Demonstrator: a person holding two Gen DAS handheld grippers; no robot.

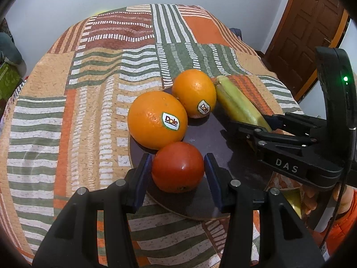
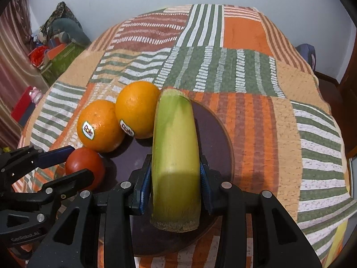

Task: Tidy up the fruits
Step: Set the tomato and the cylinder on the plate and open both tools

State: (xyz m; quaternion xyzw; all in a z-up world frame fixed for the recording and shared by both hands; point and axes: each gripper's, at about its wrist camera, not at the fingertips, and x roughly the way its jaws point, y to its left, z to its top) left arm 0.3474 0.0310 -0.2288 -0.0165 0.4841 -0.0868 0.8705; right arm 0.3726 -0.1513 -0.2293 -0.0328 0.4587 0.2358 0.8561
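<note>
A dark round plate (image 1: 214, 134) (image 2: 212, 134) lies on a striped patchwork cloth. On it sit two oranges with stickers (image 1: 156, 118) (image 1: 194, 92) (image 2: 100, 125) (image 2: 138, 109). My left gripper (image 1: 177, 157) (image 2: 79, 162) is shut on a red tomato (image 1: 178, 167) (image 2: 86, 163) at the plate's near left edge, a blue pad against each side. My right gripper (image 2: 175, 163) (image 1: 258, 122) is shut on a yellow-green ear of corn in its husk (image 2: 176, 156) (image 1: 236, 102), which points away over the plate beside the oranges. Whether either one rests on the plate I cannot tell.
The patchwork cloth (image 1: 67, 111) covers the whole table out to its rounded edges. A brown door (image 1: 308, 33) stands at the right. Bags and boxes (image 2: 55, 44) are piled beyond the table's left side. A hand in an orange sleeve (image 1: 312, 201) holds the right gripper.
</note>
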